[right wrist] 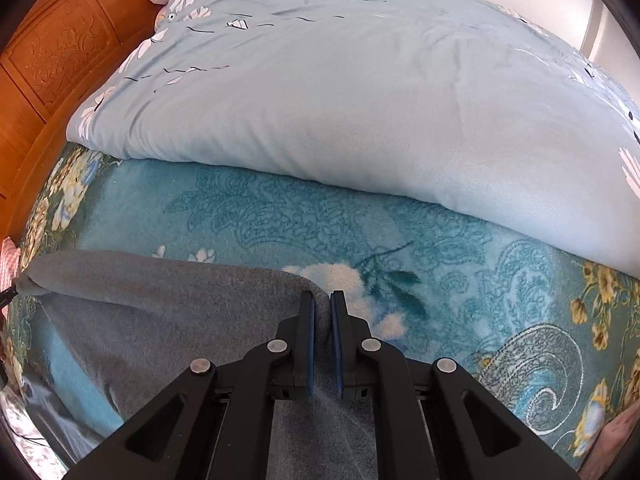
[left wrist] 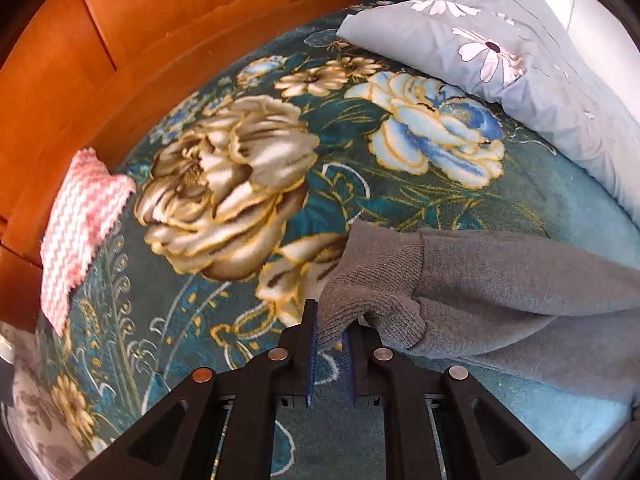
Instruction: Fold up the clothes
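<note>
A grey knit sweater (left wrist: 500, 292) lies across the teal floral blanket (left wrist: 248, 184) on the bed. My left gripper (left wrist: 332, 320) is shut on the sweater's ribbed cuff, which bunches up between the blue pads. In the right wrist view the sweater (right wrist: 168, 304) stretches to the left, and my right gripper (right wrist: 322, 300) is shut on its folded edge, with fabric pinched between the pads. The sweater hangs taut between the two grippers, a little above the blanket (right wrist: 400, 240).
A pale blue daisy-print duvet (right wrist: 340, 100) is heaped behind the sweater; it also shows in the left wrist view (left wrist: 520, 52). A wooden headboard (left wrist: 100, 60) runs along the left. A pink-and-white zigzag knit item (left wrist: 76, 232) lies at the blanket's left edge.
</note>
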`<state>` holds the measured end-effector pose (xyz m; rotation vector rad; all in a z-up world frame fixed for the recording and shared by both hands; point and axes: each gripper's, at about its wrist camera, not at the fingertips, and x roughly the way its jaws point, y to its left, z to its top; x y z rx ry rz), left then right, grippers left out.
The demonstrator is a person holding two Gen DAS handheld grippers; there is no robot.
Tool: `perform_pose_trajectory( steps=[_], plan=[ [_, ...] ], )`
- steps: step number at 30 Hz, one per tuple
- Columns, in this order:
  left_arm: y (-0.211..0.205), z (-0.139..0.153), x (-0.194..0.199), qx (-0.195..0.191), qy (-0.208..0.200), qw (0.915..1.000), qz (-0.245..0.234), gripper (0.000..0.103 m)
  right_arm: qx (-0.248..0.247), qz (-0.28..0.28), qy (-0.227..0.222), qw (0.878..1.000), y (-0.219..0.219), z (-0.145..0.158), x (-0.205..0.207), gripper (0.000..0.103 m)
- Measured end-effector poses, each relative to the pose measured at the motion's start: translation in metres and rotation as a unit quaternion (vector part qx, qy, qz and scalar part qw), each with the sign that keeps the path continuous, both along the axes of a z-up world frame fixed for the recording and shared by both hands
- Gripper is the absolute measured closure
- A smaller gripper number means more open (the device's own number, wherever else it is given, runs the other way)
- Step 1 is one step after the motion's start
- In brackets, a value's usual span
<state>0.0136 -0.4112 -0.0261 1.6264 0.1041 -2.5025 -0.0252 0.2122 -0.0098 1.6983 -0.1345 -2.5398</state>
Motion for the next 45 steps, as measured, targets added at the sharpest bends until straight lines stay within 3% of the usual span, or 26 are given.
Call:
perform_pose_trajectory(
  steps=[3, 6, 9, 11, 13, 15, 18, 22, 23, 26, 29, 31, 33, 36, 39, 40, 41, 42, 44, 45],
  plan=[
    [-0.022, 0.002, 0.008, 0.055, 0.011, 0.9965, 0.061, 0.064, 0.002, 0.001, -0.001, 1.000, 0.000, 0.000, -0.002, 0.095],
    [-0.042, 0.008, 0.018, 0.109, 0.043, 0.9859, 0.119, 0.059, 0.007, 0.000, 0.007, 1.000, 0.000, 0.003, -0.004, 0.095],
    [-0.050, -0.001, 0.020, 0.170, 0.036, 0.9742, 0.144, 0.053, -0.010, -0.004, -0.005, 1.000, 0.001, 0.000, -0.001, 0.095],
    [-0.052, -0.010, 0.020, 0.220, 0.037, 0.9621, 0.157, 0.052, -0.018, 0.008, -0.007, 1.000, -0.002, 0.000, 0.005, 0.095],
    [-0.058, -0.021, 0.021, 0.272, 0.045, 0.9437, 0.183, 0.046, -0.019, 0.026, 0.001, 0.999, -0.006, 0.004, 0.012, 0.093],
    [-0.062, -0.030, 0.023, 0.296, 0.051, 0.9293, 0.215, 0.046, -0.021, 0.036, 0.012, 0.999, -0.006, 0.012, 0.021, 0.093],
    [-0.059, -0.039, 0.021, 0.308, 0.063, 0.9202, 0.234, 0.046, -0.033, 0.025, 0.020, 0.999, 0.001, 0.022, 0.034, 0.092],
    [-0.049, -0.040, 0.015, 0.362, 0.096, 0.8997, 0.225, 0.046, -0.053, -0.006, 0.030, 0.998, 0.015, 0.034, 0.056, 0.092],
    [-0.044, -0.040, 0.011, 0.362, 0.093, 0.9011, 0.220, 0.046, -0.056, -0.012, 0.033, 0.998, 0.018, 0.037, 0.062, 0.092],
    [-0.025, -0.039, -0.005, 0.324, 0.075, 0.9229, 0.195, 0.046, -0.064, -0.024, 0.036, 0.997, 0.025, 0.043, 0.077, 0.092],
    [-0.004, -0.038, -0.012, 0.319, 0.074, 0.9295, 0.171, 0.049, -0.069, -0.031, 0.030, 0.997, 0.029, 0.044, 0.090, 0.092],
    [0.007, -0.036, -0.014, 0.297, 0.068, 0.9393, 0.159, 0.077, -0.071, -0.035, 0.025, 0.997, 0.031, 0.043, 0.097, 0.092],
    [0.015, -0.032, -0.014, 0.277, 0.065, 0.9471, 0.148, 0.083, -0.074, -0.035, 0.021, 0.996, 0.031, 0.040, 0.102, 0.092],
    [0.013, -0.005, -0.010, 0.276, 0.099, 0.9477, 0.126, 0.088, -0.077, -0.033, 0.017, 0.996, 0.032, 0.038, 0.108, 0.092],
    [-0.011, 0.037, 0.004, 0.300, 0.171, 0.9310, 0.120, 0.088, -0.078, -0.037, 0.025, 0.996, 0.039, 0.043, 0.115, 0.092],
    [-0.016, 0.045, 0.006, 0.269, 0.179, 0.9379, 0.127, 0.088, -0.077, -0.038, 0.030, 0.996, 0.043, 0.044, 0.117, 0.092],
    [-0.020, 0.045, 0.002, 0.221, 0.161, 0.9525, 0.134, 0.087, -0.075, -0.040, 0.034, 0.996, 0.047, 0.045, 0.119, 0.092],
    [-0.024, 0.034, -0.001, 0.197, 0.129, 0.9616, 0.140, 0.087, -0.073, -0.043, 0.033, 0.996, 0.051, 0.044, 0.119, 0.092],
    [-0.032, 0.009, -0.006, 0.168, 0.059, 0.9726, 0.150, 0.087, -0.075, -0.056, 0.027, 0.995, 0.060, 0.038, 0.118, 0.092],
    [-0.034, 0.001, -0.004, 0.166, 0.050, 0.9726, 0.155, 0.087, -0.083, -0.062, 0.024, 0.994, 0.064, 0.034, 0.117, 0.092]
  ],
)
